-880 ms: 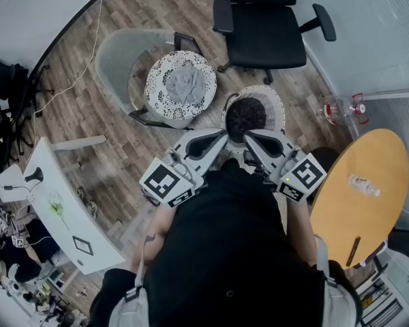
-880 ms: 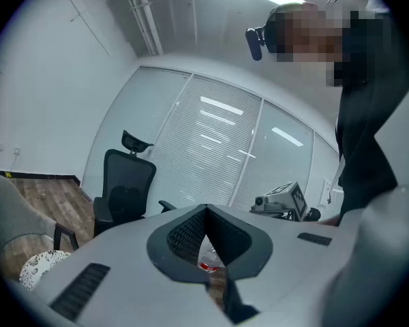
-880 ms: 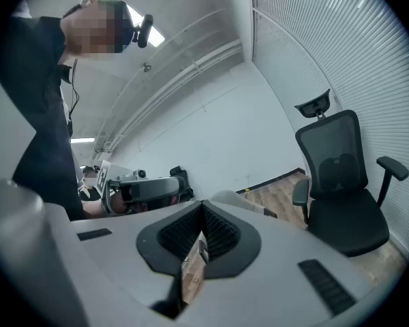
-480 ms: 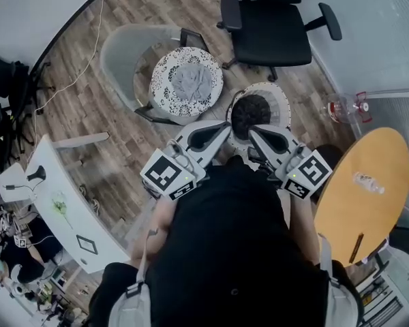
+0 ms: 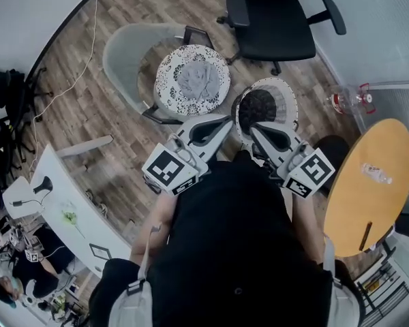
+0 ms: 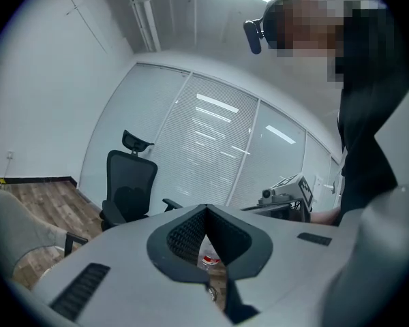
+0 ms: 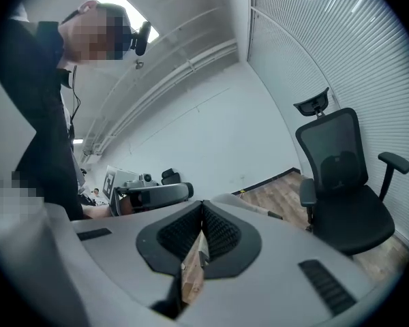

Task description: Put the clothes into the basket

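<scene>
A white lace-patterned basket [image 5: 169,87] stands on the wood floor with a grey garment [image 5: 195,79] lying in it. To its right is a second white basket [image 5: 287,94] with a dark heap [image 5: 258,106] inside. My left gripper [image 5: 228,120] is shut and empty, its tip between the two baskets. My right gripper [image 5: 253,129] is also shut and empty, at the near rim of the dark-filled basket. Both point roughly level and sit close together in front of my body. The left gripper [image 6: 204,208] faces an office chair and blinds. The right gripper [image 7: 202,204] faces a wall.
A grey armchair [image 5: 125,52] wraps behind the lace basket. A black office chair [image 5: 279,19] stands beyond the baskets. At right are a round wooden table [image 5: 361,189] with a bottle [image 5: 376,174] and a plastic bottle [image 5: 347,101] on the floor. A white desk [image 5: 68,206] is at left.
The whole view has drifted slightly, and the baskets sit a little further right and up in the picture. Both grippers stay shut and close together, reaching slightly further toward the baskets.
</scene>
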